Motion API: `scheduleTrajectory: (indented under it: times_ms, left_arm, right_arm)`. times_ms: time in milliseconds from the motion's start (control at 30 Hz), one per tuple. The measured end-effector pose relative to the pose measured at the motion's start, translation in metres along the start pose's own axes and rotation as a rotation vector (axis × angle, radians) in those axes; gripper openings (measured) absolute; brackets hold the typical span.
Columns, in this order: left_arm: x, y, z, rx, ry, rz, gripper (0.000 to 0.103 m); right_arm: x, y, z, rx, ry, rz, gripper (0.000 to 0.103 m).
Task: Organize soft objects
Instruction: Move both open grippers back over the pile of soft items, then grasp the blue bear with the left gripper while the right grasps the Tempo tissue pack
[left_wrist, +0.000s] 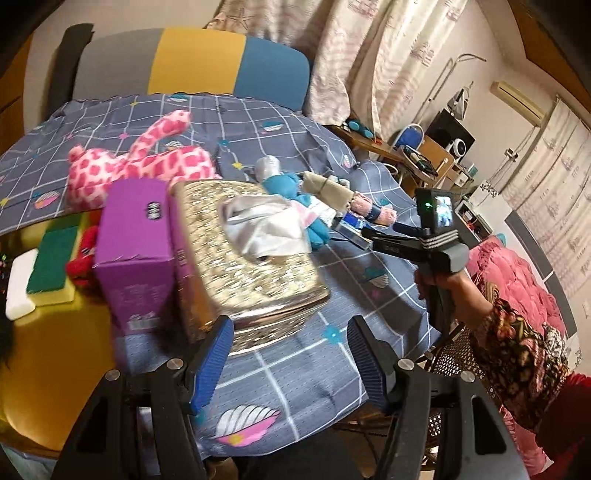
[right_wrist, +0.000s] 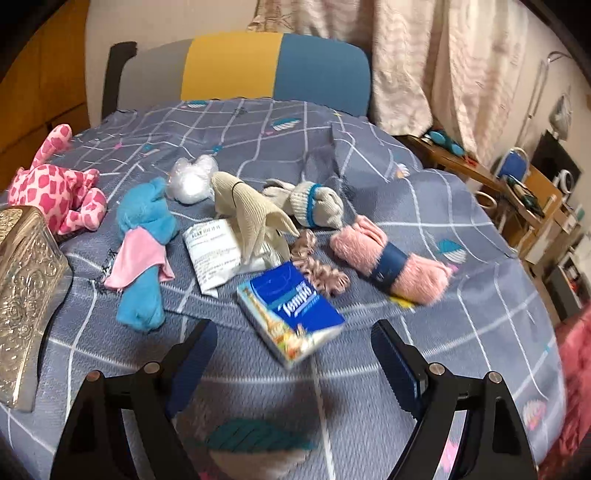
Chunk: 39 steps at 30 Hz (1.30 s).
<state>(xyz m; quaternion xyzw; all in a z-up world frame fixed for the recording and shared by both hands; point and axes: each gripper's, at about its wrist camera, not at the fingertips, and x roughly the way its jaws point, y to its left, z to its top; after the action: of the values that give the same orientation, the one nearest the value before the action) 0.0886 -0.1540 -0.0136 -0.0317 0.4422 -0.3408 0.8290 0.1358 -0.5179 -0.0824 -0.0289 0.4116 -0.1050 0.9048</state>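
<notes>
Soft items lie scattered on a blue-grey checked tablecloth (right_wrist: 461, 332): a pink spotted plush (right_wrist: 59, 192), a blue plush with a pink cloth (right_wrist: 144, 251), beige ribbed fabric (right_wrist: 251, 214), a rolled grey sock (right_wrist: 314, 203), fluffy pink socks in a blue band (right_wrist: 391, 266) and a pink scrunchie (right_wrist: 321, 273). My right gripper (right_wrist: 293, 328) is open, and a blue Tempo tissue pack (right_wrist: 291, 306) lies just ahead of its tips, untouched. My left gripper (left_wrist: 288, 343) is open and empty, close to the near corner of a silver embossed tissue box (left_wrist: 247, 266).
A purple carton (left_wrist: 136, 251) stands left of the silver box, with a red soft thing (left_wrist: 83, 262), green-and-yellow sponges (left_wrist: 51, 262) and a white block (left_wrist: 20, 284) beyond it. A white packet (right_wrist: 210, 254) and crumpled clear plastic (right_wrist: 190, 181) lie among the soft items. A colour-block chair (right_wrist: 258, 70) stands behind.
</notes>
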Motion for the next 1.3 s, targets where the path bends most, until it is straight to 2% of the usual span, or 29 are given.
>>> scheduleTrajectory:
  times_ms: [133, 400, 467, 533, 633, 800, 933, 1167, 1300]
  left_arm:
    - [0.011, -0.016, 0.009, 0.004, 0.010, -0.003, 0.064]
    - [0.035, -0.047, 0.035, -0.006, 0.012, -0.025, 0.064]
    - [0.043, -0.052, 0.040, -0.017, 0.021, -0.030, 0.064]
    - [0.050, -0.056, 0.043, -0.029, 0.028, -0.034, 0.064]
    - [0.060, -0.060, 0.047, -0.035, 0.041, -0.035, 0.064]
    - [0.072, -0.071, 0.063, -0.043, 0.042, -0.009, 0.064]
    - [0.089, -0.082, 0.087, -0.047, 0.053, 0.022, 0.066]
    - [0.148, -0.079, 0.122, -0.138, 0.155, 0.071, 0.066]
    - [0.181, -0.075, 0.134, -0.168, 0.192, 0.141, 0.066]
  right_arm:
    - [0.017, 0.000, 0.004, -0.030, -0.016, 0.031, 0.086]
    - [0.057, 0.002, 0.008, -0.076, 0.073, 0.062, 0.085]
    - [0.066, 0.004, 0.007, -0.076, 0.120, 0.057, 0.075]
    - [0.069, 0.002, 0.007, -0.048, 0.143, 0.092, 0.066]
    - [0.068, 0.000, 0.010, -0.011, 0.172, 0.105, 0.062]
    - [0.064, 0.000, 0.015, 0.048, 0.210, 0.142, 0.060]
    - [0.054, -0.012, 0.019, 0.156, 0.216, 0.208, 0.058]
    - [0.043, -0.030, 0.026, 0.239, 0.198, 0.242, 0.055]
    - [0.040, -0.040, 0.028, 0.266, 0.197, 0.243, 0.055]
